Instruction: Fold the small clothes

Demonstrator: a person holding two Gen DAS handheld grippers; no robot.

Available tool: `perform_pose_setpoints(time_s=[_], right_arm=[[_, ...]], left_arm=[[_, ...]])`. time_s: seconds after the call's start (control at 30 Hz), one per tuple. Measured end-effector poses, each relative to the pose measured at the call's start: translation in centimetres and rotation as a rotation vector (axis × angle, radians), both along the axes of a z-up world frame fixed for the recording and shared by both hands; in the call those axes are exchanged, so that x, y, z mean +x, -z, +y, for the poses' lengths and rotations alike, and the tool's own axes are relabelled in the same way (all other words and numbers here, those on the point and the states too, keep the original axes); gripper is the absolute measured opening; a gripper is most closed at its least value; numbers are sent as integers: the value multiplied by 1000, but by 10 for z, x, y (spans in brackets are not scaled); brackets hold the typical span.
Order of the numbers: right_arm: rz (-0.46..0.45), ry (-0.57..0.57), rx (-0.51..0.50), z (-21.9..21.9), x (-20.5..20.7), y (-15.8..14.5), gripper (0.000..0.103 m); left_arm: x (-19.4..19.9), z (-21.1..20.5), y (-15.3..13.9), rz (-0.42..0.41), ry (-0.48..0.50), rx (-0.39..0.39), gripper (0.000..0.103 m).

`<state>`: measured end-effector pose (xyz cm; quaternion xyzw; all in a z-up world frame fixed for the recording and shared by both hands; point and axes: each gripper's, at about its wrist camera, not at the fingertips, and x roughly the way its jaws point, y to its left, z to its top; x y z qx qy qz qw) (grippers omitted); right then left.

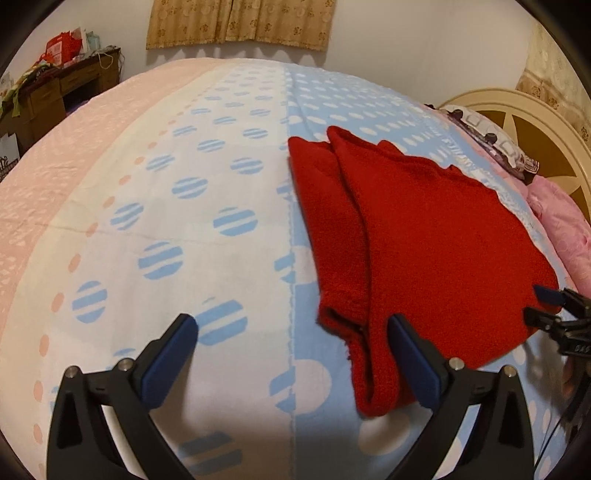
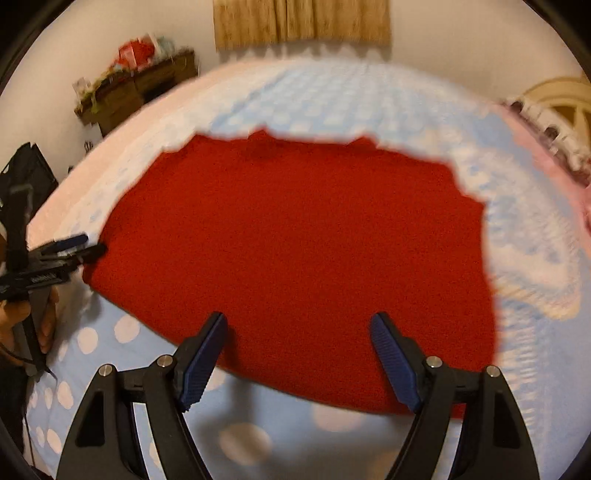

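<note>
Red fleece garment [image 1: 424, 236] lies flat on the bed, on the blue white-dotted part of the bedspread [image 1: 229, 369]. A narrow strip of it is folded along its left side in the left wrist view, doubled edge running toward the camera. In the right wrist view the same garment [image 2: 295, 240] fills the centre as one broad flat panel; that view is motion-blurred.

Left gripper [image 1: 291, 354]: jaws spread wide, nothing pinched. Its right blue pad [image 1: 413, 358] sits over the near edge of the fold, left pad over bare bedspread. Contact between pad and cloth: can't tell. Same gripper shows at the left edge of the right wrist view [image 2: 79, 245], tips at the garment's left edge, with a hand [image 2: 22, 321] on its handle.

Right gripper [image 2: 297, 354]: jaws apart, over the garment's near edge, nothing clamped. In the left wrist view its tips [image 1: 543, 306] are at the garment's right corner.

Around: pink bedspread section [image 1: 74, 155] at left, pink pillow [image 1: 561, 225] and cream headboard [image 1: 524, 122] at right, cluttered wooden desk [image 1: 55, 88] and tan curtain [image 1: 240, 22] by the far wall.
</note>
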<state>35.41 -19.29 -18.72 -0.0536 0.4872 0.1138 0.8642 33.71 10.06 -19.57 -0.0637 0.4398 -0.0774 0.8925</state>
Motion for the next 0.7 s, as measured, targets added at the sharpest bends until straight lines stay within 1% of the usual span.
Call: perform_pose_setpoints(time_s=[0.07, 0.2, 0.23, 0.27, 0.37, 0.43, 0.5, 0.53, 0.57, 0.6, 0.7], right_arm=[[-37, 12, 11, 0, -4, 2, 84], [-31, -4, -26, 4, -5, 4, 85], [-18, -13, -56, 7, -5, 5, 85], [-11, -15, -67, 8, -3, 7, 87], [-16, -21, -83, 11, -5, 6, 89], [-35, -10, -70, 9, -7, 2, 89], [-53, 15, -55, 10, -10, -3, 89], [-72, 16, -33, 14, -13, -8, 89], [-89, -3, -10, 20, -15, -13, 89], [-102, -17, -11, 26, -17, -16, 89], [-165, -108, -51, 59, -27, -26, 89]], left_arm=[[0, -1, 0, -3, 1, 5, 103], [-4, 4, -3, -24, -4, -17, 103], [-6, 6, -6, -40, -4, -27, 103], [-11, 10, -11, -73, -10, -45, 103], [-20, 25, -23, -147, -54, -95, 103], [-23, 37, -26, -169, -102, -110, 103], [-21, 48, -22, -159, -145, -126, 103], [-19, 54, -19, -141, -162, -152, 103], [-16, 56, -16, -125, -174, -169, 103], [-13, 58, -13, -105, -187, -175, 103], [-11, 58, -8, -79, -204, -159, 103]])
